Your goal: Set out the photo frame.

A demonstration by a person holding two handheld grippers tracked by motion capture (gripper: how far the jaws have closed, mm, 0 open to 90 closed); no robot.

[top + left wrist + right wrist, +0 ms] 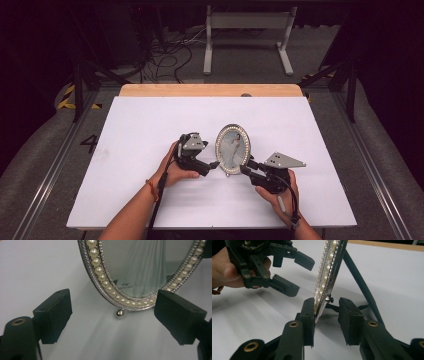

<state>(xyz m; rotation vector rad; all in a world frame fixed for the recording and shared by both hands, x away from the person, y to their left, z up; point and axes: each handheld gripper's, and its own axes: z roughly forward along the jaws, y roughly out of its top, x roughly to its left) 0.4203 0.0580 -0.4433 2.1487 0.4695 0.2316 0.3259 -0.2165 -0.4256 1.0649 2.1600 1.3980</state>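
Jaws of our right gripper [327, 315] straddle the oval frame's [233, 148] lower edge, steadying it upright at centre; left gripper [113, 315] gapes empty.

A white table [150, 125] carries everything here, its top a plain, matte sheet with a strip of bare wood along the far edge. Standing directly on it, a little right of the middle and toward the near side, is an oval picture frame [233, 148] edged with pearls, upright on small ball feet and leaning back on a dark strut behind it. A faint smudge marks the white surface at the left.
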